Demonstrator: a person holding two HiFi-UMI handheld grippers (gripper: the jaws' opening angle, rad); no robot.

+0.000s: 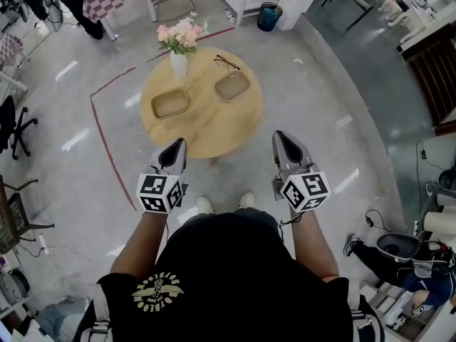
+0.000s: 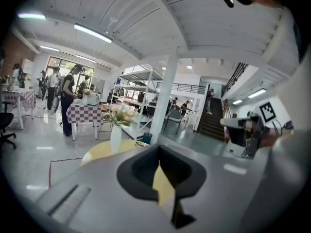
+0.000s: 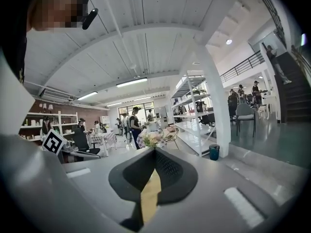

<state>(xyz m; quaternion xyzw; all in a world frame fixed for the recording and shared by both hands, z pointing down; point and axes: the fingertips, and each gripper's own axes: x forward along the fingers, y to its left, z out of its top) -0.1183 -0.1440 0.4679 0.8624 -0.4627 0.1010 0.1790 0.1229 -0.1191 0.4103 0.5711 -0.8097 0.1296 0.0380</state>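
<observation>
Head view took in the grey polished floor (image 1: 335, 84) first, with a red tape line (image 1: 104, 137) curving round the left side of the round wooden table (image 1: 206, 130). That table stood right ahead of the person, its near edge just beyond both grippers.

The left gripper (image 1: 175, 145) hovered over the floor by the table's near-left edge. Its tongs were pressed together with nothing between them, and the left gripper view showed only a thin sliver of yellow tabletop past the dark pads. The right gripper (image 1: 282, 137) hung off the near-right edge, clear of the wood, tongs likewise closed on nothing.

Two shallow tan trays sat on the top, the left tray (image 1: 169, 104) and the right tray (image 1: 232, 86), set apart from each other. A white vase (image 1: 179, 64) of pink flowers stood upright at the far-left rim. Smallest of all, a pair of spectacles (image 1: 226, 63) lay just behind the right tray.

My read was that both grippers were short of everything on the table. Any reach over the top would want to go level and slow, with the tongs parted well ahead of contact. The left one would also need to steer wide of that top-heavy vase.
</observation>
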